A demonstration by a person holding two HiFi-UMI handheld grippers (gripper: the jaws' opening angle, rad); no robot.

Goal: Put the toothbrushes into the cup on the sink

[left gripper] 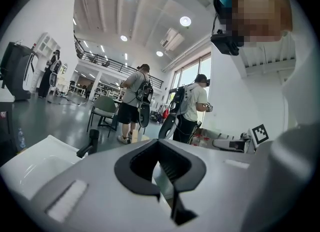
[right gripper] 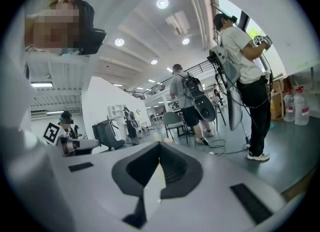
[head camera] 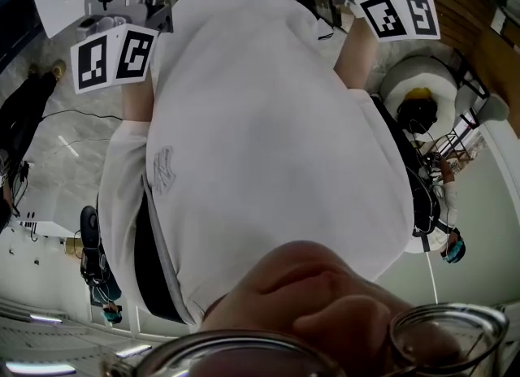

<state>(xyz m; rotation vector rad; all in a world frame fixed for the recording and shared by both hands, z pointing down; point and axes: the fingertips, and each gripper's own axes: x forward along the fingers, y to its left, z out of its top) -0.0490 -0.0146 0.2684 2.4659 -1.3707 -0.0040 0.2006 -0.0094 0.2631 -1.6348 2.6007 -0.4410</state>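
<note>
Open lab hall — mezzanine railing [left gripper: 107, 62], rig-wearing people [left gripper: 136, 101] (several).

We log black-and-white square patterns on the marker cubes [head camera: 114, 58]. Left gripper [left gripper: 162, 168] and right gripper [right gripper: 159, 168]: pale grey shells, black jaw pads. We see the shirt [head camera: 260, 140] white, the floor [right gripper: 285, 156] glossy grey.

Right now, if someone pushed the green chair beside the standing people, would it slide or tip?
The green chair would probably slide easily, since it has thin legs on a glossy floor. It looks light for its size, with a slim frame and a thin seat and back. Pushed high on the backrest, it may tip rather than slide.
</note>
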